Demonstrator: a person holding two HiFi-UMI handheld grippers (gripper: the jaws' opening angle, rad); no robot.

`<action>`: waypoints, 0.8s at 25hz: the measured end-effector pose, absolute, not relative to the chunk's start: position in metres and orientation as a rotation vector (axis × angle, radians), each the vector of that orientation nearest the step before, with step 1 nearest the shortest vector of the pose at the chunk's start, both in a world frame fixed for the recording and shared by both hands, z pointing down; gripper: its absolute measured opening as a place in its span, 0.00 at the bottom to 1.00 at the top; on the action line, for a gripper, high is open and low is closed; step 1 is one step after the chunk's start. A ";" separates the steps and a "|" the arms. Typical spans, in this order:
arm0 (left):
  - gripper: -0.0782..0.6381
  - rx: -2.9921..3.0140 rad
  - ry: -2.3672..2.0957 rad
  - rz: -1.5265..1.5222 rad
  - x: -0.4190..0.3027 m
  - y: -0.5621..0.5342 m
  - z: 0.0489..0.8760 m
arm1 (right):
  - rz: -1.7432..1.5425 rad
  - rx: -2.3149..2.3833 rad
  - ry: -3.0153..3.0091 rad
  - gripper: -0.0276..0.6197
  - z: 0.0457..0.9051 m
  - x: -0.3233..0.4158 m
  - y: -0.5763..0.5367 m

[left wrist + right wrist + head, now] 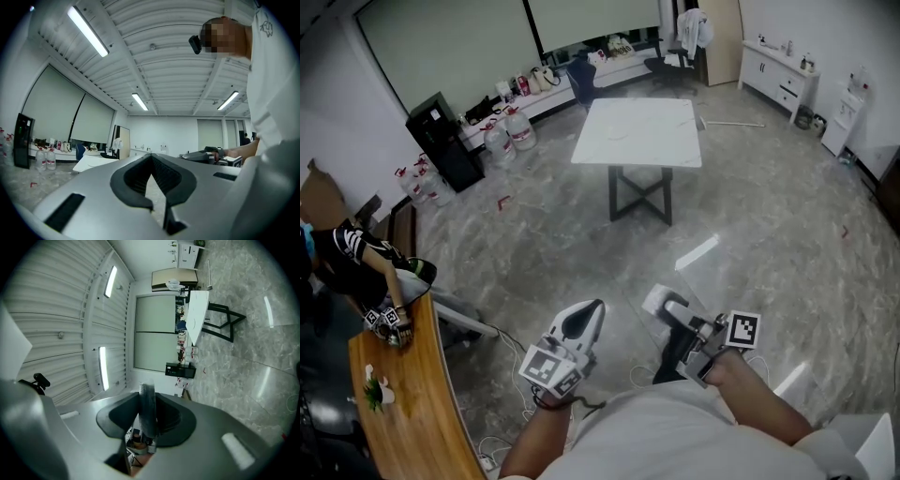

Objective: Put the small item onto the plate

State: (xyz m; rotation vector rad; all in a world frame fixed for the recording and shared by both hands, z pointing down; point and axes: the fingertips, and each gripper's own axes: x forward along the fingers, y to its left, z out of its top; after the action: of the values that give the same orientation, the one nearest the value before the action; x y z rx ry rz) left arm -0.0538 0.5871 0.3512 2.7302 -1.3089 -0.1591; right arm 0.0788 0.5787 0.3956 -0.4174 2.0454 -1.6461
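Lower centre: our left gripper is closed, empty. Our right gripper clamps a dark stick.

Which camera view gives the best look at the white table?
The head view: the white table shows whole from above, top and dark crossed legs. The left gripper view catches only a low sliver far off; the right gripper view shows it sideways and small.

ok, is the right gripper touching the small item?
Touching. Right gripper view: the right gripper has both jaws pressed against the small item, no gap.
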 end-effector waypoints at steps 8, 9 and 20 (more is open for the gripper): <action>0.12 2.694 -1.385 -0.172 -0.029 0.443 0.346 | -1.676 -0.365 2.098 0.20 0.387 0.103 0.430; 0.12 2.693 -1.399 -0.166 -0.025 0.425 0.347 | -1.681 -0.361 2.104 0.20 0.388 0.108 0.412; 0.12 2.654 -1.498 -0.168 -0.005 0.289 0.347 | -1.701 -0.297 2.147 0.20 0.386 0.130 0.276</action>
State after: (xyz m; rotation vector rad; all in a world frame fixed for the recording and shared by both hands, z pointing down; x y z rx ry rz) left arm -0.0051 0.2890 0.3465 2.6539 -1.4982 -0.1676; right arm 0.1304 0.2756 0.3860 -0.2973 2.1469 -1.7013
